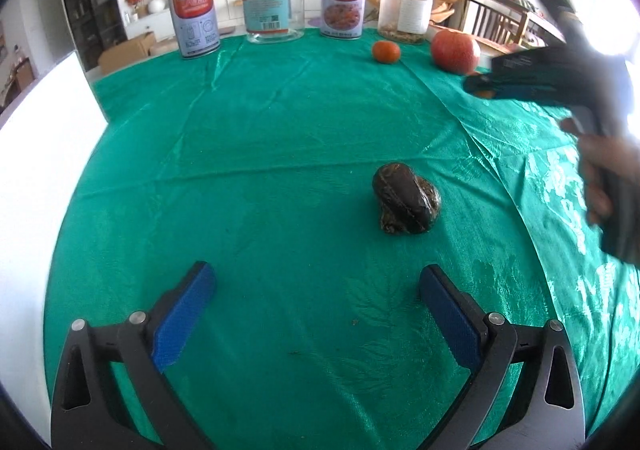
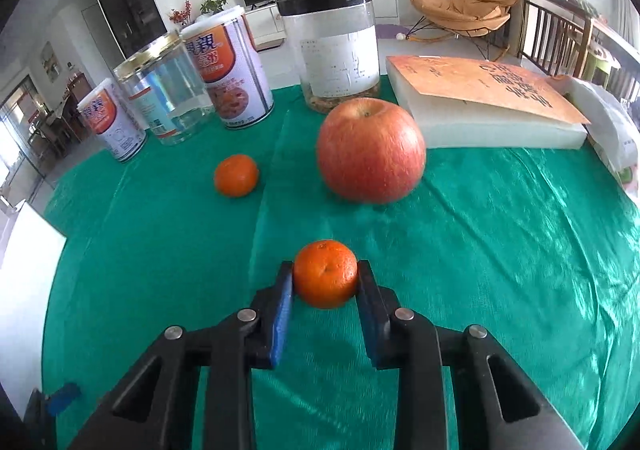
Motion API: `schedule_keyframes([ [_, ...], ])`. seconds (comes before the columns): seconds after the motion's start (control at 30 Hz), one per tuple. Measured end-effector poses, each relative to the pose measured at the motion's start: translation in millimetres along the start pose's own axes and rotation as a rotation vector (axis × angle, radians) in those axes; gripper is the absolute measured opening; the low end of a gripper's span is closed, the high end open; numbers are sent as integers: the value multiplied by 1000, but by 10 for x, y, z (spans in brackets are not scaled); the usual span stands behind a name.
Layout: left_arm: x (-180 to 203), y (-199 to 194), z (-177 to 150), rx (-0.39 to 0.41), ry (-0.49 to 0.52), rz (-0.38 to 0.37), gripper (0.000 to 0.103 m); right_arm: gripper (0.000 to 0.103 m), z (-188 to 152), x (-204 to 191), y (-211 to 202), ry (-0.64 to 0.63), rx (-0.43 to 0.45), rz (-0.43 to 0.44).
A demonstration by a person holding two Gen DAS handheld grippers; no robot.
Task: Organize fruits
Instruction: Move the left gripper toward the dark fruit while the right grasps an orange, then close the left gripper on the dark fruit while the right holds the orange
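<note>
Right gripper [image 2: 325,278]: clamped on 1 mandarin [image 2: 326,274], pads touching both sides, above the green tablecloth [image 2: 500,250]. Left gripper [image 1: 318,282]: jaws wide apart, holding nothing, low over the cloth. Ahead of right gripper: apple [image 2: 371,150]; second mandarin [image 2: 236,175] to its left, apart. Dark wrinkled fruit [image 1: 406,199] ahead of left gripper, not touching. Behind: 2 cans, 2 jars.

Ahead of my right tongs [image 2: 325,290], the apple [image 2: 371,150] blocks the straight path; bare desk [image 2: 500,250] lies open rightward up to the book [image 2: 480,106]. A second tangerine [image 2: 236,181] sits left, cans behind.
</note>
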State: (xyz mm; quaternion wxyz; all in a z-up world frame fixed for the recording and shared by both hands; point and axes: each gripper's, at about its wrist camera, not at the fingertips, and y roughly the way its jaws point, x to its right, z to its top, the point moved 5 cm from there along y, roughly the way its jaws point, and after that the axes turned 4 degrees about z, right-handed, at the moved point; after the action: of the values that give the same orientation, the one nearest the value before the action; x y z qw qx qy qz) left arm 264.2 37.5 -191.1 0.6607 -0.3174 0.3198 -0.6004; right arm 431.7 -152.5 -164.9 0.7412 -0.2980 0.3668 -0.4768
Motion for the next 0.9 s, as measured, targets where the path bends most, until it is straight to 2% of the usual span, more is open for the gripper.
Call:
schedule_keyframes([
  [0.17,11,2,-5,-3,5,5,102,30,-808,-106,-736,-43,-36,-11],
  [0.33,13,3,-4,-4,6,9,102,30,-1612,-5,-1190,-2,-70,-104],
  [0.43,14,-1,-7,-4,7,10,103,30,-1874,21,-1221,3,-74,-132],
  [0.57,14,-1,-7,-4,7,9,103,34,-1953,9,-1225,-5,-41,-163],
  [0.63,16,-1,-8,-4,7,9,103,51,-1973,17,-1223,7,-19,-138],
  [0.7,16,-1,-8,-4,7,10,103,80,-2026,13,-1196,11,0,-142],
  [0.77,16,-1,-8,-4,7,10,103,86,-2054,-63,-1157,-33,17,-161],
  [0.83,17,-2,-9,-4,6,10,103,87,-2061,-116,-1121,-82,5,-187],
  [0.9,17,0,-7,-4,6,10,103,94,-2062,-109,-1117,-85,12,-164],
])
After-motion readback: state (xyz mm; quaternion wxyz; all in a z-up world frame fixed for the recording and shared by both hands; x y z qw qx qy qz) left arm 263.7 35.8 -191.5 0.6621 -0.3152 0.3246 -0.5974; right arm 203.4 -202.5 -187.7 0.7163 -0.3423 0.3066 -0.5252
